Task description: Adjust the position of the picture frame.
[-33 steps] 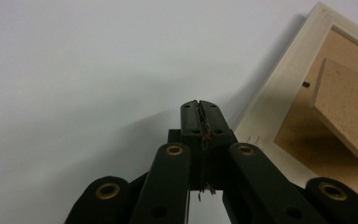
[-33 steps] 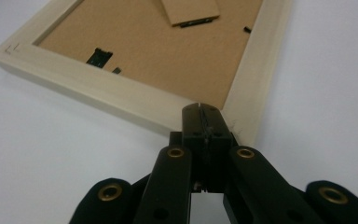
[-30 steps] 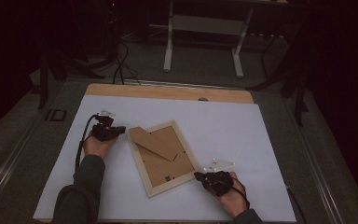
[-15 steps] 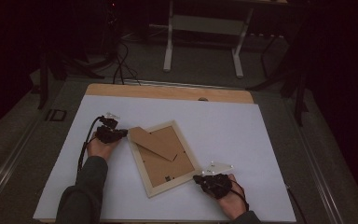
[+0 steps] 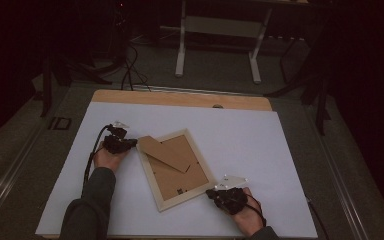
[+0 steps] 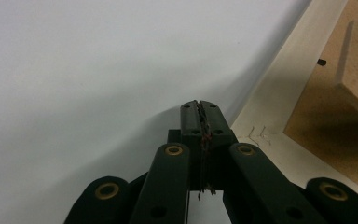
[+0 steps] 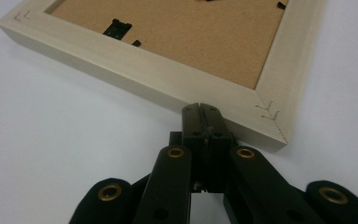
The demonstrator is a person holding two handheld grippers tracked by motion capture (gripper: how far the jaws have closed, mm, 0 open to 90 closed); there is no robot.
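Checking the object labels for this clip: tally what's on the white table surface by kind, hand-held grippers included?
Picture frame, pale wood, lying face down with its brown stand flap up: 1
Hand-held gripper, black: 2, the left hand-held gripper and the right hand-held gripper, each with jaws shut at a frame corner
Total: 3

Dim high view, dark surroundings; close views brighter, softly shadowed.
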